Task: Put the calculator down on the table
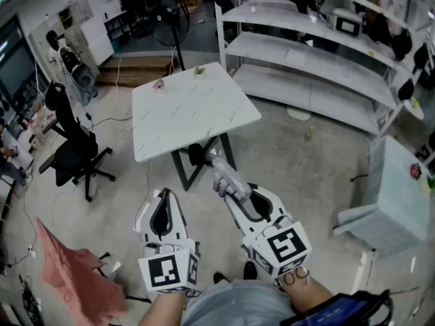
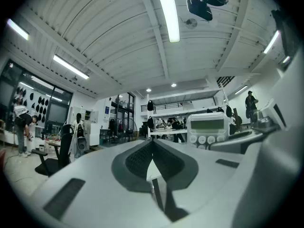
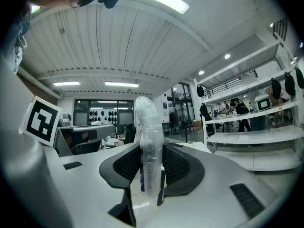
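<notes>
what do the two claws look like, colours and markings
The left claw and the right claw are both smooth white plastic shells tapering forward, lined inside with dark ribbed pads. Each has a white cube with black square markers at the rear. The person wears a grey top.

Table [image 1: 190,107] is white marble-look with thin grey veins. Calculator [image 1: 223,170] is pale grey-white. Left gripper [image 1: 163,197] and right gripper [image 1: 238,194] are white with black-and-white square markers. Black chair [image 1: 71,148], salmon-red cloth [image 1: 75,270].
</notes>
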Tool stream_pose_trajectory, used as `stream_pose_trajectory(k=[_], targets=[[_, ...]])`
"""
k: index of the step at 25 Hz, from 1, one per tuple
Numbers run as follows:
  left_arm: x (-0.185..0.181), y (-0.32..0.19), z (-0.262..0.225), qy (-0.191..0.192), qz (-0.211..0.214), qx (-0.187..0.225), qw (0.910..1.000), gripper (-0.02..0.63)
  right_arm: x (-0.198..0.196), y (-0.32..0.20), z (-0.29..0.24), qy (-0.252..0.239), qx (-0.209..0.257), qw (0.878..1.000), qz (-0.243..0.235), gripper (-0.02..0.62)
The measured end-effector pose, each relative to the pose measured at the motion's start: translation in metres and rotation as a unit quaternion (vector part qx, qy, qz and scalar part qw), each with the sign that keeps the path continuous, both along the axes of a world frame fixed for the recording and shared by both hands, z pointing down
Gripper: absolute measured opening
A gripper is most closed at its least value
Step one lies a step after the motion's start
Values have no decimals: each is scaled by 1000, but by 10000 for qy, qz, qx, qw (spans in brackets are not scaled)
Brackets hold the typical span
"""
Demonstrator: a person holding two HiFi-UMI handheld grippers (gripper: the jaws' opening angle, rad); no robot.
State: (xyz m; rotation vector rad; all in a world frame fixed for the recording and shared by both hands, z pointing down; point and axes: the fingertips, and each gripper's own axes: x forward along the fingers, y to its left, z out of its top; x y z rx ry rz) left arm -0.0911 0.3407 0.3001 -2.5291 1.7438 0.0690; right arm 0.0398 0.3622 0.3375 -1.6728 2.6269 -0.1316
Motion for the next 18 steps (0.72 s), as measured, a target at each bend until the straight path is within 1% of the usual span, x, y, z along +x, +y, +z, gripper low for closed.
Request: stream_pose_trajectory(k=[4, 8, 12, 18], targets=[[3, 3, 4, 4, 6, -38, 10000, 6, 4, 3, 4, -40, -56, 10000, -6, 141], [13, 8, 13, -24, -10, -134, 9999, 6, 20, 10, 4, -320, -88, 9994, -39, 141], [27, 8, 14, -58, -50, -162, 9998, 6, 39, 9, 0, -331, -52, 9994, -53, 141], [45, 11, 19, -126, -144, -194, 9996, 7, 66, 6, 12, -375, -144, 9991, -114, 141]])
